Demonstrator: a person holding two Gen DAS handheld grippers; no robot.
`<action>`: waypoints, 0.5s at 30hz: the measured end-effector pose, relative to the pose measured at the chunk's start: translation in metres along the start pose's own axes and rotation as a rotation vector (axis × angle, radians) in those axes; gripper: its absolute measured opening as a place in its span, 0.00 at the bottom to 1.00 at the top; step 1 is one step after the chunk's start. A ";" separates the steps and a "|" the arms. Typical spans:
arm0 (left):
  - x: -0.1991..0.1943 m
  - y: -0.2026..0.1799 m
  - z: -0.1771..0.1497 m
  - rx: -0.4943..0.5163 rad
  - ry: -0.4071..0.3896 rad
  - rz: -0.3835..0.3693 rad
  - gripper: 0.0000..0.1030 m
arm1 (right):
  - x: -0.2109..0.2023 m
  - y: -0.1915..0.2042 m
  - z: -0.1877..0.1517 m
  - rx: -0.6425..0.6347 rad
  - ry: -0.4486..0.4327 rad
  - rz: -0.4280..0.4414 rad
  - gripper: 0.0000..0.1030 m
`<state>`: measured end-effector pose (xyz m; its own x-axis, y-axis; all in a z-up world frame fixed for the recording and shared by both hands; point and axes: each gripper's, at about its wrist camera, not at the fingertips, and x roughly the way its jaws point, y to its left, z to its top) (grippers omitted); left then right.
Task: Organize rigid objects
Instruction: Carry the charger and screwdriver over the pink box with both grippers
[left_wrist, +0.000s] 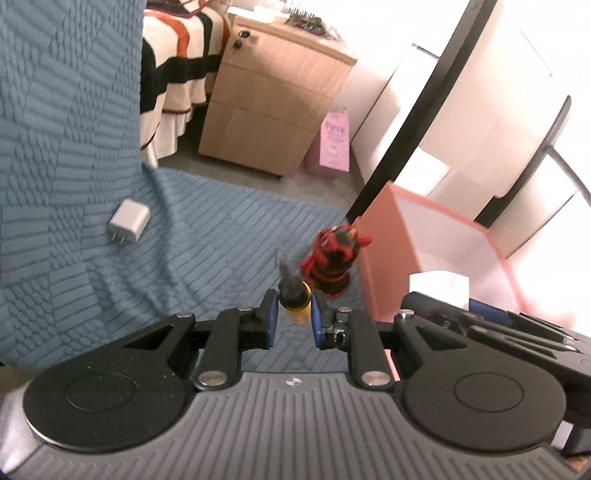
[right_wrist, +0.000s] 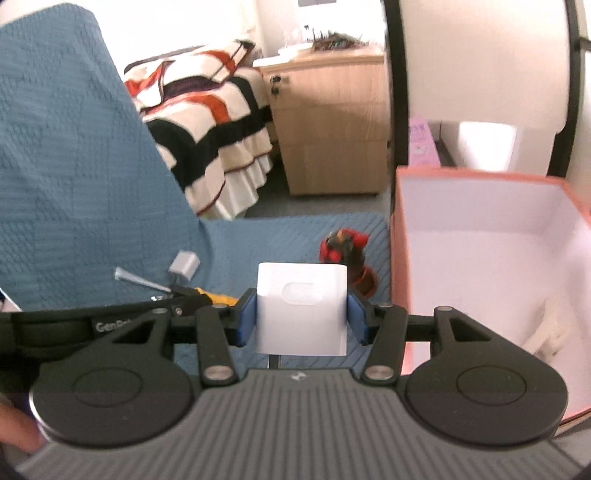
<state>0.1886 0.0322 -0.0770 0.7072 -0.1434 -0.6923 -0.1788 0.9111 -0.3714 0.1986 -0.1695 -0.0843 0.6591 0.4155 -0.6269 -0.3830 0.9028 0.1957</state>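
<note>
The right tongs were closed on a white block. The blue pads pressed its two flat sides, so it sat straight and could not slip. The block hung just left of the open pink box, so it was probably going in there next. One pale thing already lay inside the box, too blurry to name.

The left tongs were closed on a small yellow and dark thing. It was blurry, so what it was could not be told. The pads held it by its narrow part, and its dark end poked out past the tips, maybe to keep that end free.

Just past it a little red and black toy stood on the blue blanket, right beside the box wall. A small white plug lay further left, well apart from the box, so it likely waited for its turn.
</note>
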 end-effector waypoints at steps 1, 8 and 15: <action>-0.004 -0.003 0.004 0.001 -0.008 -0.005 0.22 | -0.004 -0.001 0.004 -0.001 -0.010 -0.003 0.52; -0.023 -0.030 0.028 0.017 -0.046 -0.055 0.22 | -0.030 -0.011 0.024 0.002 -0.070 -0.007 0.52; -0.035 -0.068 0.049 0.050 -0.091 -0.093 0.22 | -0.051 -0.028 0.042 0.010 -0.125 -0.018 0.52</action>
<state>0.2098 -0.0059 0.0028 0.7786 -0.1947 -0.5965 -0.0769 0.9138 -0.3987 0.2029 -0.2113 -0.0263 0.7416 0.4096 -0.5313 -0.3644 0.9109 0.1937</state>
